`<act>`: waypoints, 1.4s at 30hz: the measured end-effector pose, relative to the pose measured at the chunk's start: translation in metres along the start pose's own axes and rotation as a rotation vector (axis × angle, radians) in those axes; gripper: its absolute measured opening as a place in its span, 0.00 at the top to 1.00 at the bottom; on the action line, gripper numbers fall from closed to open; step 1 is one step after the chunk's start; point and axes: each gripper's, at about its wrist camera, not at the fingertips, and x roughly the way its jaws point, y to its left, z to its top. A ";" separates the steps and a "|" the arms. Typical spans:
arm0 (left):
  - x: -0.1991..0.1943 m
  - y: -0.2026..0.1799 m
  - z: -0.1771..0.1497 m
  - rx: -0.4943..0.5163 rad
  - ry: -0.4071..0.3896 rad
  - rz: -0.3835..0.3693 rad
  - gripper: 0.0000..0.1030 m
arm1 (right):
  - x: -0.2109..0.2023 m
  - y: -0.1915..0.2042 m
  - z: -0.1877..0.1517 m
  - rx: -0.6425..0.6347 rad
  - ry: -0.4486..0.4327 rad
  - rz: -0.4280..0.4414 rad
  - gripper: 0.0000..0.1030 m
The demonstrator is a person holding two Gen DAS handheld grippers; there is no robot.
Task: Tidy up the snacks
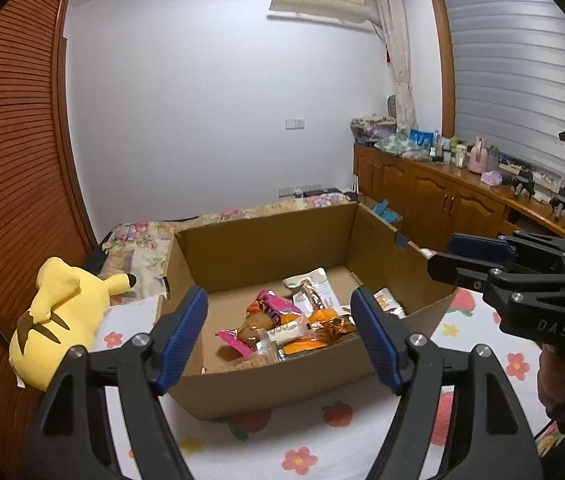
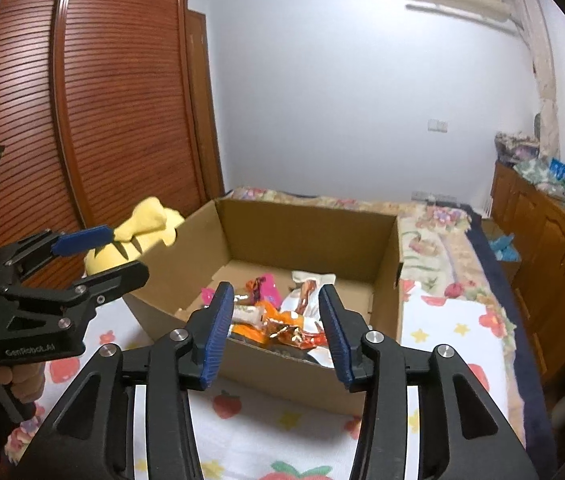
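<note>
Here: left gripper (image 1: 280, 336) jaws apart, nothing between them; right gripper (image 2: 278, 330) likewise parted and empty. Beyond both, snacks (image 1: 282, 326) heaped inside cardboard box (image 1: 266, 240) on flowered bedsheet (image 1: 302, 456); yellow plush toy (image 1: 58, 312) beside box.

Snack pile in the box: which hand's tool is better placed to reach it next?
Right, probably. The snack pile lies toward the cardboard box's right side, framed between the right tool's open fingers; the left tool hangs by the box's left wall. Both are empty.
</note>
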 end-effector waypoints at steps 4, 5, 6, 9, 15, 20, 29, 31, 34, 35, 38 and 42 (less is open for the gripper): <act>-0.019 -0.001 0.002 -0.011 -0.028 0.003 0.19 | -0.019 0.004 0.002 0.008 -0.037 -0.021 0.47; -0.024 -0.002 0.002 -0.011 -0.038 0.008 0.17 | -0.023 0.005 0.002 0.010 -0.045 -0.027 0.43; -0.030 -0.002 0.002 -0.008 -0.050 0.019 0.13 | -0.028 0.006 0.002 0.011 -0.056 -0.034 0.41; -0.042 -0.003 0.000 -0.008 -0.073 0.037 0.09 | -0.039 0.008 0.001 0.017 -0.087 -0.051 0.37; -0.062 -0.004 -0.005 -0.029 -0.088 0.064 0.03 | -0.057 0.015 -0.004 0.014 -0.122 -0.076 0.31; -0.075 -0.003 -0.009 -0.054 -0.097 0.092 0.02 | -0.068 0.021 -0.009 0.009 -0.149 -0.089 0.24; -0.096 -0.007 -0.018 -0.054 -0.120 0.122 0.02 | -0.083 0.028 -0.019 0.007 -0.169 -0.133 0.14; -0.097 -0.008 -0.022 -0.048 -0.117 0.130 0.02 | -0.087 0.029 -0.024 0.006 -0.171 -0.150 0.13; -0.098 -0.008 -0.031 -0.056 -0.104 0.137 0.02 | -0.091 0.029 -0.030 0.016 -0.173 -0.165 0.12; -0.097 -0.008 -0.033 -0.060 -0.102 0.137 0.02 | -0.092 0.030 -0.032 0.020 -0.173 -0.173 0.12; -0.097 -0.008 -0.041 -0.069 -0.093 0.140 0.02 | -0.094 0.031 -0.039 0.030 -0.168 -0.180 0.12; -0.097 -0.005 -0.049 -0.087 -0.083 0.139 0.02 | -0.095 0.034 -0.046 0.029 -0.158 -0.191 0.12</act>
